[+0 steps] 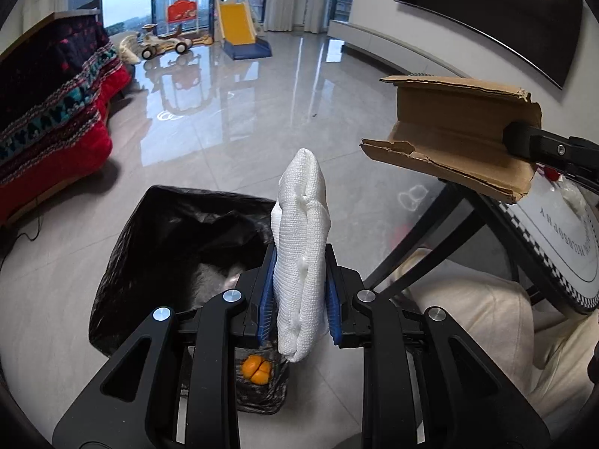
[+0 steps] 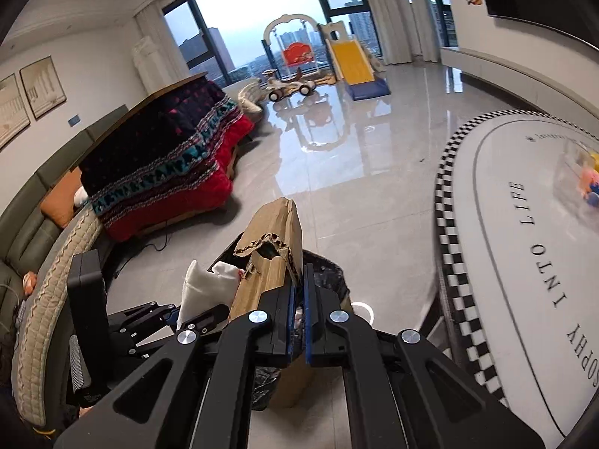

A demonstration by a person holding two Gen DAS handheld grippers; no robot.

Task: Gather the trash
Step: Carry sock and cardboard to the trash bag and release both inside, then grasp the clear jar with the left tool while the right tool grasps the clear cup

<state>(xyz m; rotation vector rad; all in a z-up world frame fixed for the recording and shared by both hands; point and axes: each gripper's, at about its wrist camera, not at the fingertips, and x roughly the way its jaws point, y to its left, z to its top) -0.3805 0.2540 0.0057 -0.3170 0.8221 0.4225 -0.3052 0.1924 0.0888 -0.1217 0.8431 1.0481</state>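
Observation:
My left gripper [image 1: 299, 295] is shut on a folded white cloth-like wad [image 1: 301, 232] and holds it upright above a bin lined with a black bag [image 1: 179, 232]. An orange peel [image 1: 256, 369] lies on the bag's edge below the gripper. My right gripper [image 2: 297, 314] is shut on a torn piece of brown cardboard [image 2: 269, 258]; in the left wrist view that cardboard [image 1: 456, 131] hangs at the upper right. In the right wrist view the left gripper with the white wad [image 2: 204, 288] is at the left, and the black-lined bin [image 2: 329, 277] is just beyond.
A round white table with a checkered rim [image 2: 524, 262] stands at the right, with small toys [image 2: 589, 183] on it. A sofa with a red and dark blanket [image 2: 168, 172] is at the left. A cream cushion [image 1: 468, 318] lies under the table. A toy slide [image 1: 239, 26] stands by the far windows.

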